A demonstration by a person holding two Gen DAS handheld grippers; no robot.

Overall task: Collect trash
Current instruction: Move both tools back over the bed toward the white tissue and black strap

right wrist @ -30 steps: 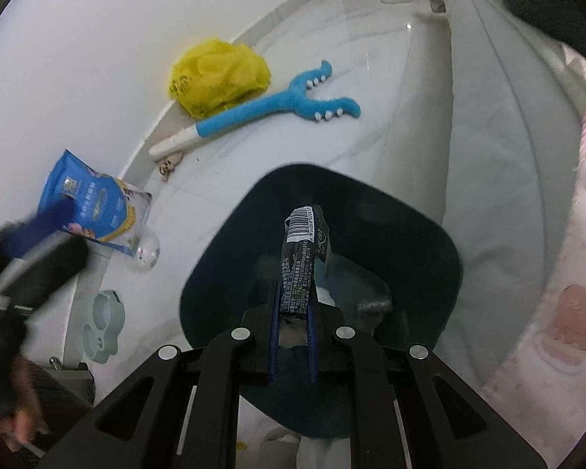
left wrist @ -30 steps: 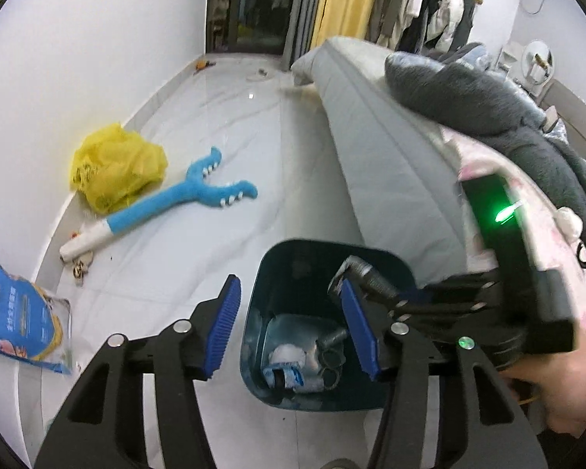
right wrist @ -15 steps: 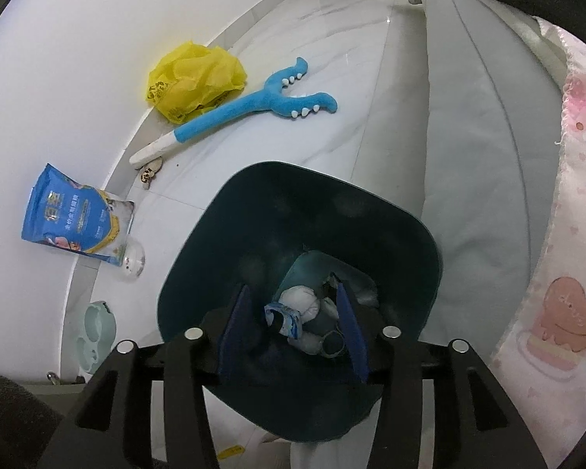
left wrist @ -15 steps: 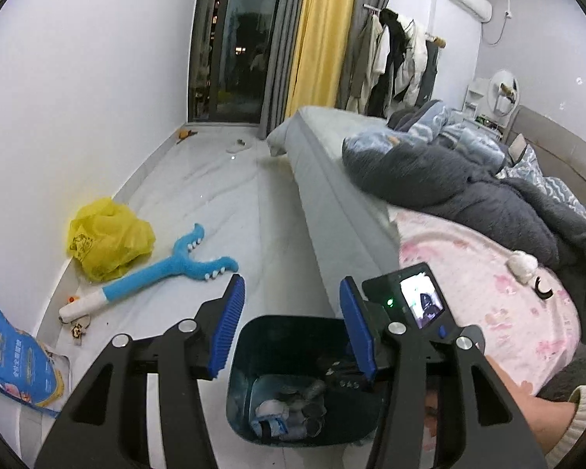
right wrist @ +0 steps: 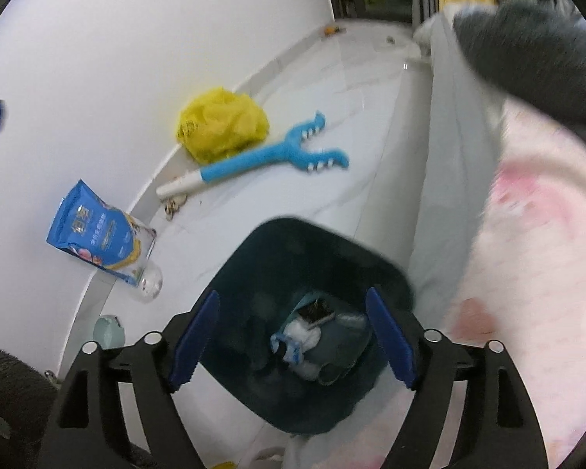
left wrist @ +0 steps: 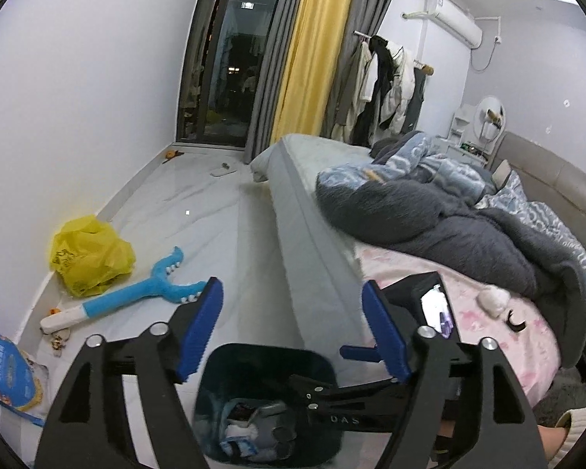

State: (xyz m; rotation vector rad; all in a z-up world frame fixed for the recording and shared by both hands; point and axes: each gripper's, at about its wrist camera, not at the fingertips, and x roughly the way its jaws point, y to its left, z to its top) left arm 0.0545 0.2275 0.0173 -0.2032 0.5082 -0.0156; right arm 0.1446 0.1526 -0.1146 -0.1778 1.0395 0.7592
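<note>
A dark teal trash bin (left wrist: 269,353) (right wrist: 320,234) stands on the floor beside the bed, with wrappers and crumpled paper (left wrist: 250,426) (right wrist: 308,332) in its bottom. My left gripper (left wrist: 290,285) hovers above the bin, tilted toward the room. Its jaws are opening and nothing is between them. My right gripper (right wrist: 293,293) points down into the bin. Its jaws are also opening, with nothing between the blue pads. In the left wrist view the right gripper's black body (left wrist: 429,308) hangs over the bin's right side. A yellow plastic bag (left wrist: 90,254) (right wrist: 222,125) lies against the wall.
A blue plush grabber toy (left wrist: 136,297) (right wrist: 269,156) lies on the white floor. A blue pouch (left wrist: 4,375) (right wrist: 97,234) and a clear cup (right wrist: 150,281) sit by the wall. The bed (left wrist: 468,312), with a pink sheet and grey blanket, fills the right.
The right gripper let go of the black wrapper, which fell into the bin, then opened wide and rose. The left gripper rose, tilted up toward the room and opened wider.
</note>
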